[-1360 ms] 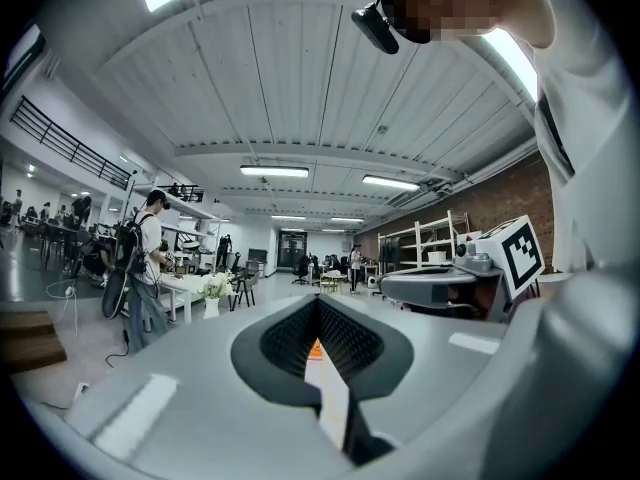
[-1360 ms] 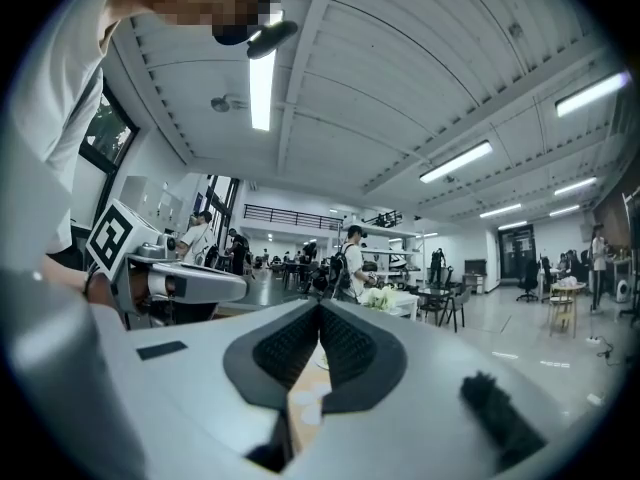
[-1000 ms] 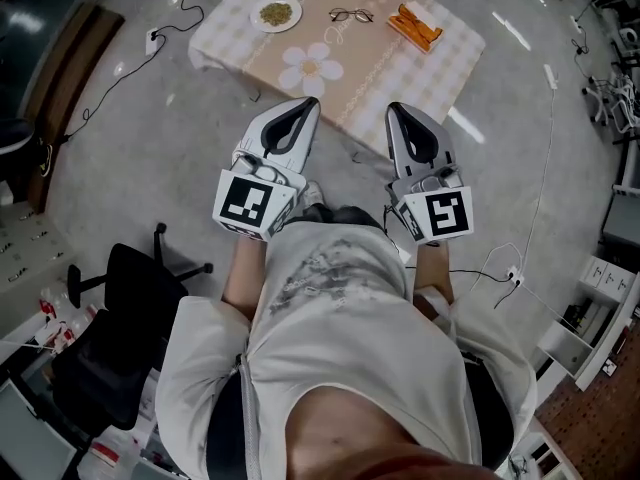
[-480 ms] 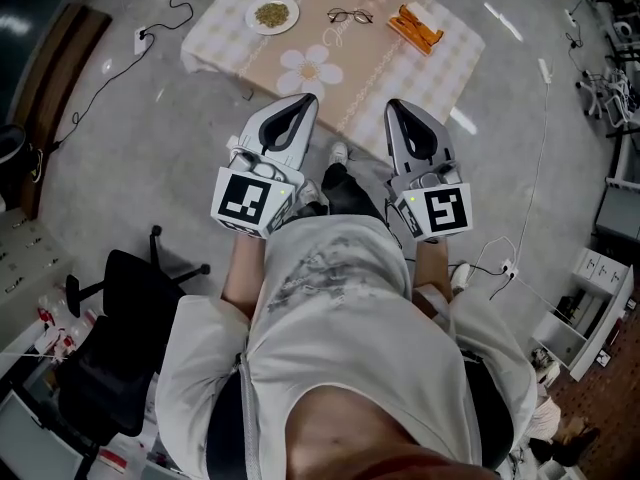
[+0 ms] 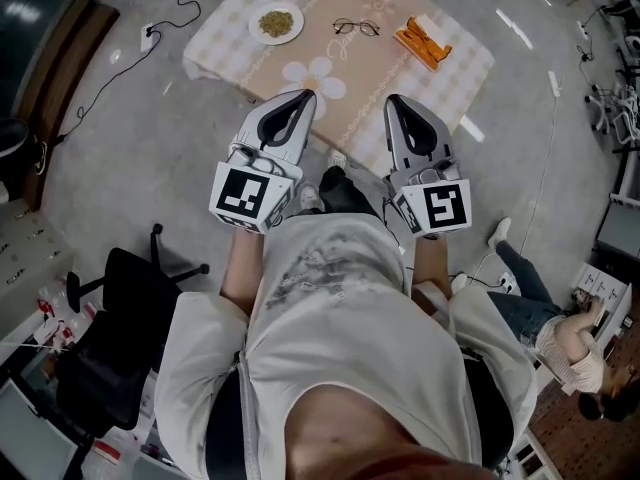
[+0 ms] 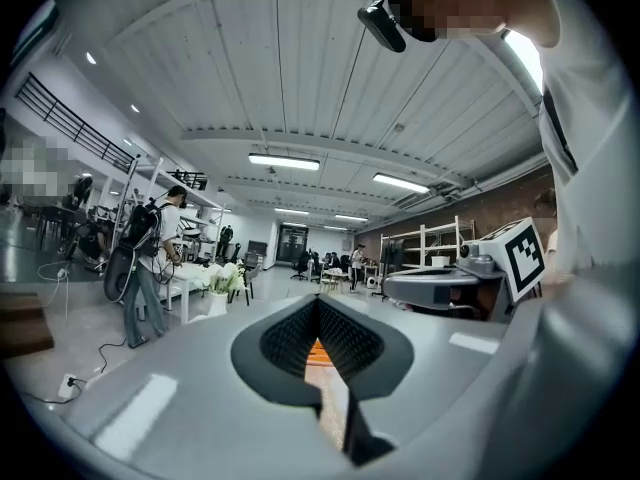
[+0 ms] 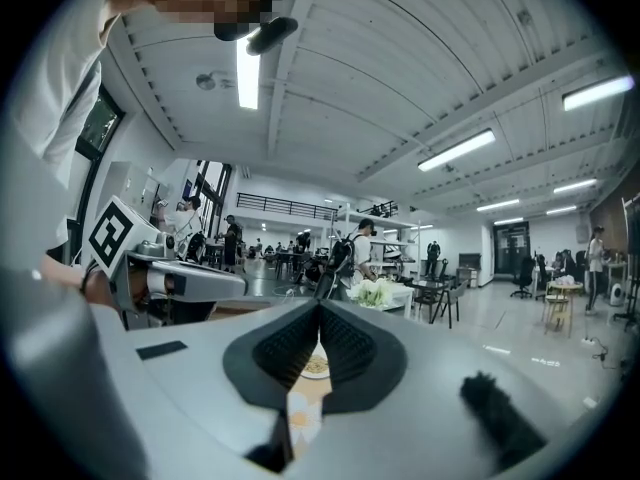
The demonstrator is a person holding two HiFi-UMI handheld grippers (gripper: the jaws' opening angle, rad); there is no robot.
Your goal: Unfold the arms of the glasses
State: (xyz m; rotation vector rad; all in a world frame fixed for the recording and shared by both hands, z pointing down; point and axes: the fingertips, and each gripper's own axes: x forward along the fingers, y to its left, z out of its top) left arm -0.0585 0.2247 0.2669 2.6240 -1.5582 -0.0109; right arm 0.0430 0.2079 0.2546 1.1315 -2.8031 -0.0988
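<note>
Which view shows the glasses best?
The head view. The glasses lie in plain sight on the table, between the plate and the orange thing. Neither gripper view shows them: past its jaws the left one catches only a sliver of table and the orange thing, the right one only the plate.

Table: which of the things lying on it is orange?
The orange object at the right end, just right of the glasses. The glasses are thin and dark; the plate at the left is white.

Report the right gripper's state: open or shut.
Shut. The right gripper shows, in its own view, jaws meeting at the tips with nothing between them.
</note>
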